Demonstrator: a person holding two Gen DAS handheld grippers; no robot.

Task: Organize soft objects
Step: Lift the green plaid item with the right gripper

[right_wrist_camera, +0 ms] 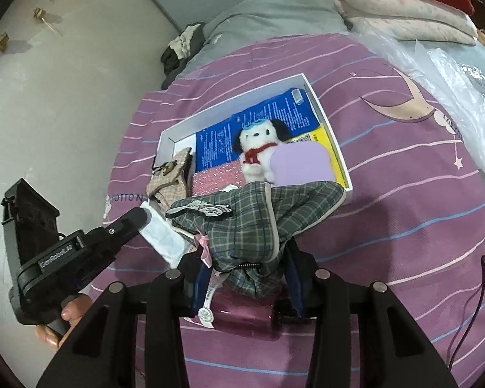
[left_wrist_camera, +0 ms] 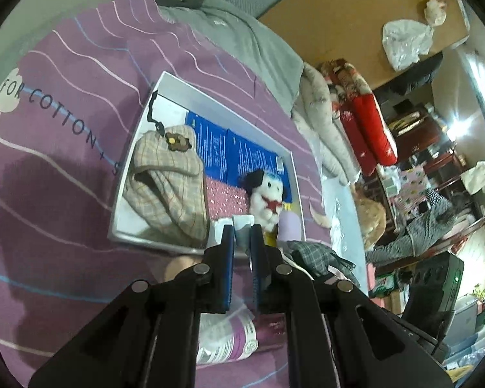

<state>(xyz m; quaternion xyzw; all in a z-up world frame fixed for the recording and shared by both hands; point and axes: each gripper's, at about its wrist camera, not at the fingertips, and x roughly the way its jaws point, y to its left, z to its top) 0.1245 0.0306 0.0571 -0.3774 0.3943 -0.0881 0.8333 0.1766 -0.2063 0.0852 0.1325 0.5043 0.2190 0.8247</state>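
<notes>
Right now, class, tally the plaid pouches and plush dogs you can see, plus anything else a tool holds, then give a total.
Plaid pouches: 2, a beige pouch in the white box and a green pouch in the right tool.
Plush dogs: 1, in the box.
White packets: 1, in the left tool.
Total: 4.

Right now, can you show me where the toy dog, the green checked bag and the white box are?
toy dog (right_wrist_camera: 257, 137): right wrist view, on its white face.
green checked bag (right_wrist_camera: 242, 226): right wrist view, on the plaid cloth in the middle.
white box (left_wrist_camera: 207, 100): left wrist view, on its far wall.
</notes>
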